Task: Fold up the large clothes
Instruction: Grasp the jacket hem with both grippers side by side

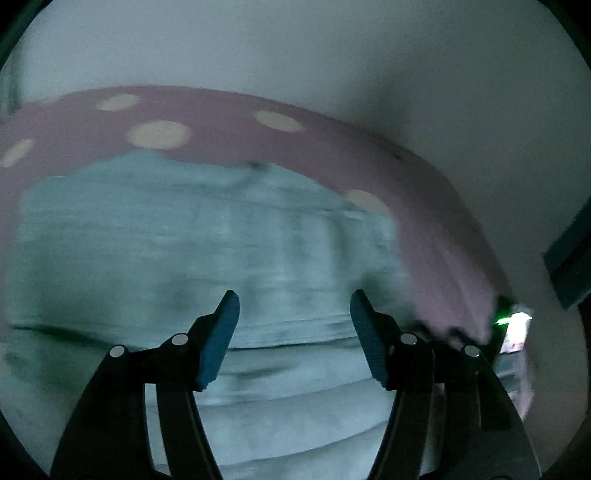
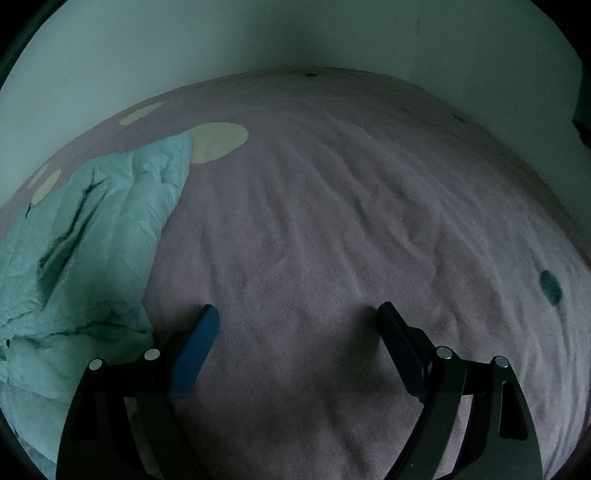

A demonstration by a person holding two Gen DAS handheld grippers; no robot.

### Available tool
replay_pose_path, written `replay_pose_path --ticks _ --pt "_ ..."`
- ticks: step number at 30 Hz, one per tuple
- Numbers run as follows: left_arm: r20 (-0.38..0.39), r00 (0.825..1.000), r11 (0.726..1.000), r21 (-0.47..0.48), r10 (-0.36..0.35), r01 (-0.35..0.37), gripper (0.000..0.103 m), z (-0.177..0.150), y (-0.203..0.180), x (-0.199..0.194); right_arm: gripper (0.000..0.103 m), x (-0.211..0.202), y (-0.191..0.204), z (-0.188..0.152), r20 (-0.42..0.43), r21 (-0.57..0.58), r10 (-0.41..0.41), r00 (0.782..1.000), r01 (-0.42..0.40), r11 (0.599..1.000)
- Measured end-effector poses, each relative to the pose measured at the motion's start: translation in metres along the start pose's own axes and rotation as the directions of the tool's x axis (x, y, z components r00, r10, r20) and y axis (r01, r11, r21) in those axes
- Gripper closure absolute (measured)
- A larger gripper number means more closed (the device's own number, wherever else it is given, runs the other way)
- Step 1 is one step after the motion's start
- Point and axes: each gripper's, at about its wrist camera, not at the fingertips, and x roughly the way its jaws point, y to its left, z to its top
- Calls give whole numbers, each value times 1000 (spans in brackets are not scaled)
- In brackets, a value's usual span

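Observation:
A pale teal padded garment [image 1: 207,251] lies folded in layers on a mauve bedspread [image 1: 221,125] with cream dots. In the blurred left wrist view my left gripper [image 1: 293,299] hovers over the garment with its jaws apart and nothing between its blue pads [image 1: 218,339]. The right wrist view shows the same garment [image 2: 103,236] bunched at the left. My right gripper [image 2: 297,314] stands wide open over bare bedspread [image 2: 332,206], just right of the garment's edge, gripping nothing.
A pale wall [image 2: 258,33] runs behind the bed. At the right edge of the left wrist view, a small lit device with a green light [image 1: 513,325] sits beside the bed's edge. A dark round spot [image 2: 550,286] marks the spread at the right.

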Motion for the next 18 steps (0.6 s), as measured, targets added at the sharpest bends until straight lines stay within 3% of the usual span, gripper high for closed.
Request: replay_pose_path --ticks 3,7,8,11,14,15,17,18 --pt "49 991 992 -29 128 -126 41 1 55 -22 18 -28 3 9 63 23 27 998 -28 999" --pt "65 964 965 -82 256 -251 41 2 118 -37 28 -56 37 26 83 -9 172 982 -172 985" --pt "62 959 958 -95 277 -271 41 2 131 -38 34 -57 48 30 73 -23 199 977 -198 980" --pt "40 952 944 -151 302 -294 41 5 166 -37 35 -45 82 41 5 -36 287 958 -286 957" --pt "36 950 940 -160 311 -301 40 8 182 -31 36 -24 106 44 -60 -52 291 955 -294 954" --pt "37 949 940 -157 313 -304 40 10 183 -28 56 -18 111 44 -76 -50 296 952 -300 953" --pt "35 949 941 -146 315 -307 39 13 186 -20 80 -7 118 43 -116 -52 306 945 -313 948" --pt "34 948 941 -143 316 -308 39 13 184 -18 86 -5 118 42 -126 -46 319 939 -327 944"
